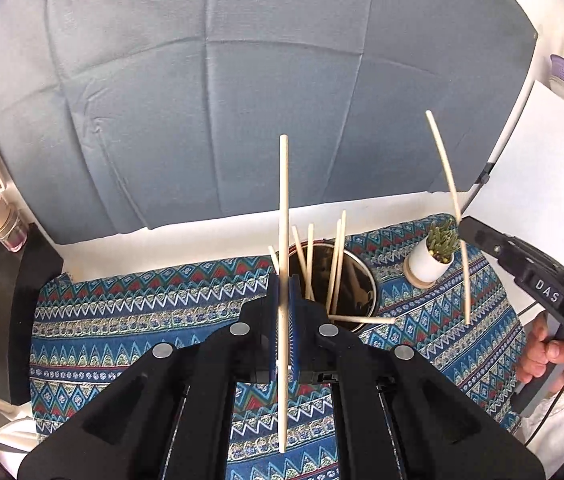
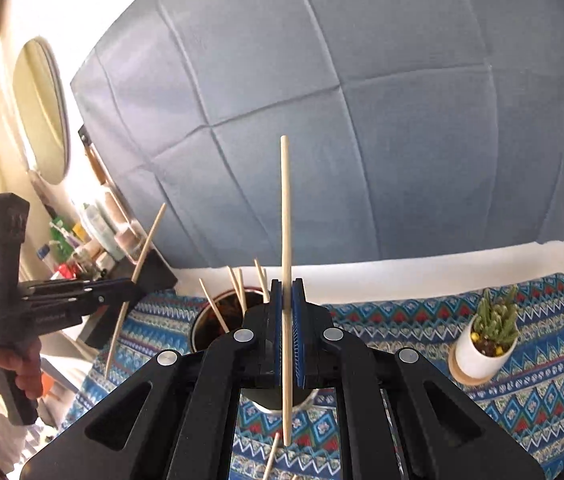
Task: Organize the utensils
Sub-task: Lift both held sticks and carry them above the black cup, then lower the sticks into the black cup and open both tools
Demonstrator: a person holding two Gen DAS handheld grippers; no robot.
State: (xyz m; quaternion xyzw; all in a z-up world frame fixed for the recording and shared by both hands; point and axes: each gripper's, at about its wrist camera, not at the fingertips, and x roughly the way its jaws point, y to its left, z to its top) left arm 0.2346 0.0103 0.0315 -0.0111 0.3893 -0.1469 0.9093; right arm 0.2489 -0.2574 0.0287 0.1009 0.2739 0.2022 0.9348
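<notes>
My left gripper (image 1: pixel 283 280) is shut on a wooden chopstick (image 1: pixel 283 208) that stands upright between its blue pads, above the patterned cloth (image 1: pixel 142 320). Just behind it a dark round cup (image 1: pixel 356 280) holds several chopsticks, and one loose chopstick (image 1: pixel 362 319) lies across its rim. My right gripper (image 2: pixel 287 284) is shut on a second upright chopstick (image 2: pixel 285 220), in front of the same cup (image 2: pixel 210 320). Each gripper shows in the other's view: the right one (image 1: pixel 464 226) with its stick at the right, the left one (image 2: pixel 138 286) with its stick at the left.
A small white pot with a green plant (image 1: pixel 432 258) (image 2: pixel 486 340) stands on the cloth right of the cup. A grey-blue padded headboard (image 1: pixel 242 100) fills the background. Bottles and jars (image 2: pixel 94 240) crowd a dark shelf at the left. Another chopstick (image 2: pixel 272 456) lies on the cloth below my right gripper.
</notes>
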